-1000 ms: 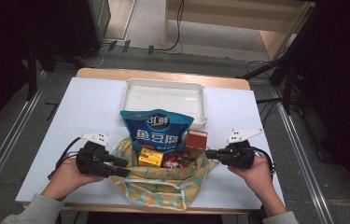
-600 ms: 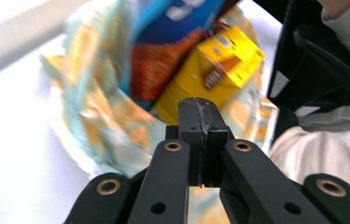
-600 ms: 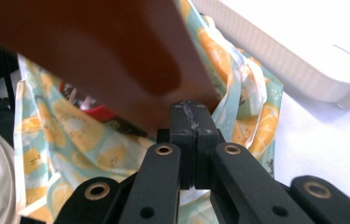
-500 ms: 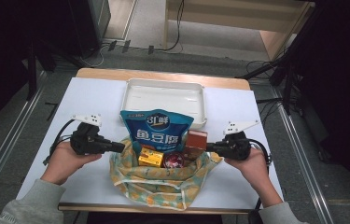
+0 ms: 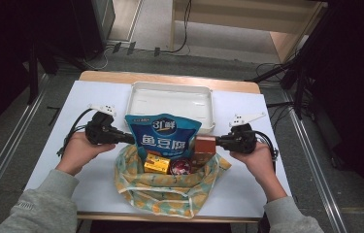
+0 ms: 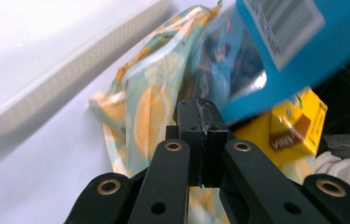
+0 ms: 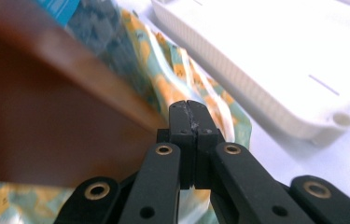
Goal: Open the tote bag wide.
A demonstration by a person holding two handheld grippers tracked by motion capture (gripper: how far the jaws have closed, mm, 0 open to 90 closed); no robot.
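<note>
Two matched pulls: with left claw (image 5: 130, 139) and right claw (image 5: 218, 141) each closed together at opposite edges of the cloth bag (image 5: 165, 191), draw outward evenly, minding the upright blue pouch (image 5: 162, 133).

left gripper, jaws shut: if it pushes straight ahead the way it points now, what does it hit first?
Most likely the fabric bag: the left gripper has its shut tips right at the bag's lemon-print side, with the blue snack pouch just behind and above. Whether the tips already pinch the cloth is unclear.
</note>
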